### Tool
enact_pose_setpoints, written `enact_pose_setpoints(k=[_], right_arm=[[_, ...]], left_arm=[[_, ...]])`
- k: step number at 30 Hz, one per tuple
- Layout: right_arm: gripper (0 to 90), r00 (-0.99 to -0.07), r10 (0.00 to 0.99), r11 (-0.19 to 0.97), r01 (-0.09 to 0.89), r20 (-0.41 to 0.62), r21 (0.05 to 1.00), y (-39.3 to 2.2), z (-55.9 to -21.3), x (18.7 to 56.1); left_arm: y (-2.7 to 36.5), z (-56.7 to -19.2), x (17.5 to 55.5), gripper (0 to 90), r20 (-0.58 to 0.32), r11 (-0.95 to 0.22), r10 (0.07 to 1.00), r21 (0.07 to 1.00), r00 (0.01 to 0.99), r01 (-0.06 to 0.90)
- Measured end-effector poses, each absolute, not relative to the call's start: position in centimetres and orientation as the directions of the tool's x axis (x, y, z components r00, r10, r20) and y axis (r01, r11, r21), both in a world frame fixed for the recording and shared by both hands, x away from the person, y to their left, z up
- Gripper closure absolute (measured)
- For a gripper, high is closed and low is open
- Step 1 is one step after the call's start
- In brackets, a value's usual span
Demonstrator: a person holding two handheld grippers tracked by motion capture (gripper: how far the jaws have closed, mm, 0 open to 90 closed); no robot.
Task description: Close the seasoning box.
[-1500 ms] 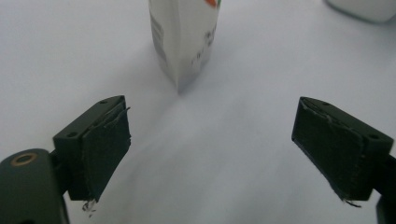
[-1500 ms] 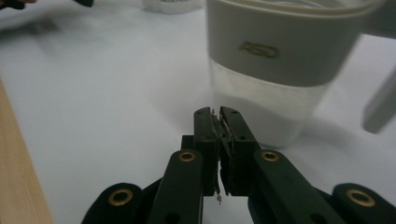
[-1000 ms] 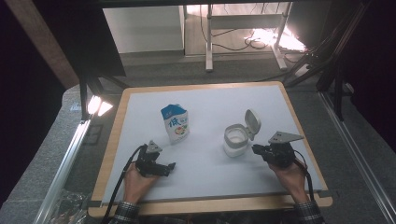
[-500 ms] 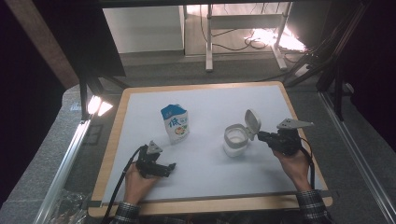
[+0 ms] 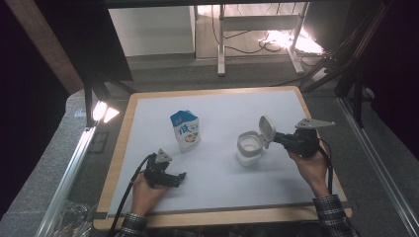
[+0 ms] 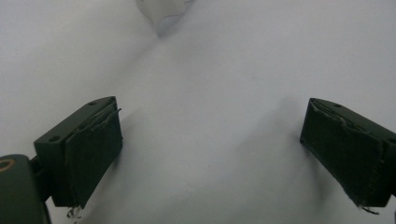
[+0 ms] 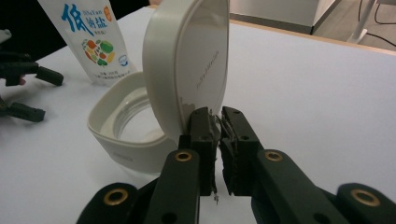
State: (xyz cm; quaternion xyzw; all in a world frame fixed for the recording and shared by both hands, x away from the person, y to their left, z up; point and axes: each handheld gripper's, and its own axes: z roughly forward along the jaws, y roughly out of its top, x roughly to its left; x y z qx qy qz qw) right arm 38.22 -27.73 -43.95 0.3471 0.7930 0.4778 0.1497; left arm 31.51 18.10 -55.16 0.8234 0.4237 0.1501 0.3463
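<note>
Right gripper [image 5: 277,139], jaws shut at the lid's [image 5: 266,132] 3 o'clock edge, has swung it upright; jar [image 5: 248,147] open. Left gripper [image 5: 179,178] idles, jaws wide, empty.

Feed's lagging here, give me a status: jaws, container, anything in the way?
Right gripper shut at the raised lid, container open. Left gripper open, resting on the table. Salt pouch stands apart, nothing blocking.
</note>
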Motion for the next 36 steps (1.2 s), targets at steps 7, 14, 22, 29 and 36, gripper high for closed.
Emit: enact_pose_setpoints(k=[7, 14, 22, 29, 36], right_arm=[[83.5, -0.729, 0.678, 0.305, 0.398, 0.097, 0.865, -27.1, -43.4, 38.4], [83.5, -0.748, 0.657, 0.321, 0.386, 0.09, 0.865, -26.1, -43.2, 38.3], [83.1, -0.746, 0.661, 0.328, 0.385, 0.082, 0.862, -26.2, -42.9, 38.4], [78.3, -0.751, 0.656, 0.339, 0.382, 0.075, 0.86, -26.4, -42.7, 38.0], [64.2, -0.733, 0.68, 0.365, 0.374, 0.031, 0.853, -26.9, -42.3, 37.4]], left_arm=[[18.1, -55.2, 31.5, 5.3, -0.044, -0.404, 0.8, 0.697, 0.599, 0.592], [18.1, -55.2, 31.5, 5.3, -0.046, -0.401, 0.801, 0.7, 0.597, 0.592], [18.1, -55.2, 31.5, 5.6, -0.04, -0.404, 0.801, 0.701, 0.598, 0.588], [18.0, -55.2, 31.4, 5.9, -0.038, -0.405, 0.801, 0.701, 0.598, 0.587], [18.0, -55.2, 31.4, 5.9, -0.038, -0.405, 0.801, 0.701, 0.597, 0.587]])
